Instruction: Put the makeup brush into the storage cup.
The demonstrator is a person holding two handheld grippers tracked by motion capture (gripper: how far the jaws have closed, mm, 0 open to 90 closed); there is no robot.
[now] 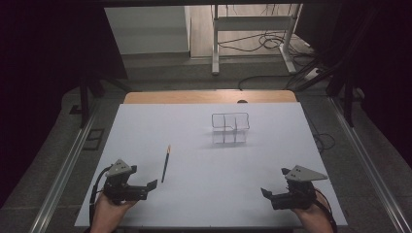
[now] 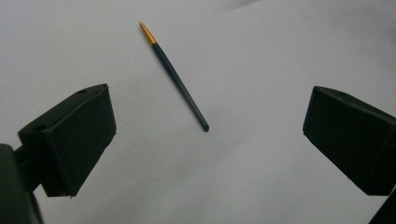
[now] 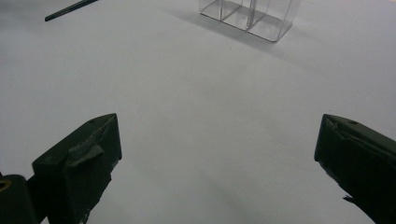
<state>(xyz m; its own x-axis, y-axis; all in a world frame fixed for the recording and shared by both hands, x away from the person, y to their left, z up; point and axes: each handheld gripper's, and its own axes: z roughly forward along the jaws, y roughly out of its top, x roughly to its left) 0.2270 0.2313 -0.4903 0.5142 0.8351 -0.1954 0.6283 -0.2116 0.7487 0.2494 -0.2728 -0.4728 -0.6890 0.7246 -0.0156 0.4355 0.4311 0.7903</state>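
A thin dark pencil with an orange tip lies flat on the white table, left of centre, tip pointing away from me. My left gripper rests near the front left edge, just short of the pencil's blunt end. In the left gripper view the pencil lies ahead between the wide-apart jaws of that gripper, untouched. A clear compartmented holder stands upright past the table's middle. My right gripper sits at the front right, open and holding nothing. The right gripper view shows its own gripper, the holder and the pencil.
A wooden strip borders the table's far edge. Metal rails run along both sides of the table. Beyond it stand a white frame and loose cables on the floor. Bare white surface lies between the two grippers.
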